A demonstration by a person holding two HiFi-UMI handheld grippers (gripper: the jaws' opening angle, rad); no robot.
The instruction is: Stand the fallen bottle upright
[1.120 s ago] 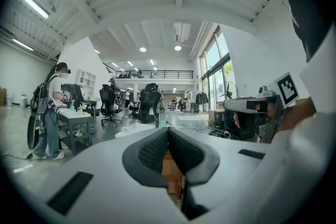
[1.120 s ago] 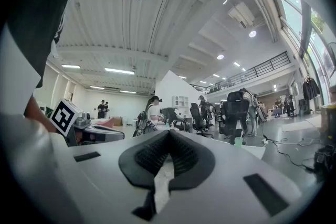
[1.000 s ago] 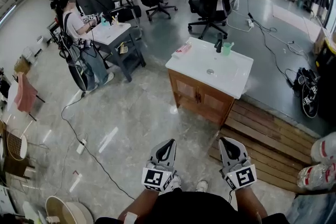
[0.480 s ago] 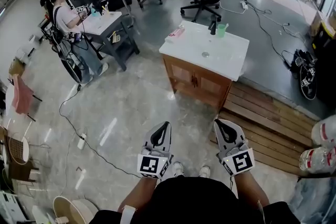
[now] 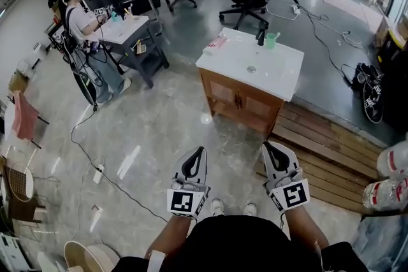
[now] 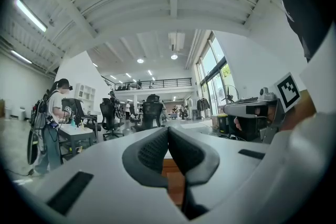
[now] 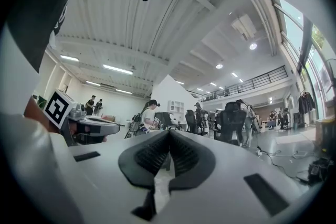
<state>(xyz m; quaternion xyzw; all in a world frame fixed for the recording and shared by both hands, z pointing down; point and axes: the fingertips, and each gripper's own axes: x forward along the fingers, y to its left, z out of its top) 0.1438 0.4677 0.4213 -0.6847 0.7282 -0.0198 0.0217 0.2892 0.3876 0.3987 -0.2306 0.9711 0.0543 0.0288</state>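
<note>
Your left tongs [image 5: 198, 153] are closed, their ribbed pads [image 6: 152, 152] pressed together with nothing between them. Your right tongs [image 5: 270, 148] are closed and empty in the same way, their pads [image 7: 186, 155] meeting along one line. You hold both level, side by side in front of your body. Each cube shows you a black-and-white square marker.

Below them is pale stone floor [image 5: 159, 130], and your shoes [image 5: 217, 206] show between the two cubes. Well ahead stands the bench [image 5: 284, 73], a wooden cabinet with a white sink top.

The bottle [image 5: 217, 43], pink and white, lies on its side near the top's far left corner, and its label is too small to read. A black tap [image 5: 261, 37] and a green cup [image 5: 272, 40] stand close together at the far edge.

A wooden platform [image 5: 325, 156] lies right of the bench. Water jugs [image 5: 390, 185] with red labels show at the right edge. At far left a person [image 5: 80, 22] stands at a second bench [image 5: 131, 32].
</note>
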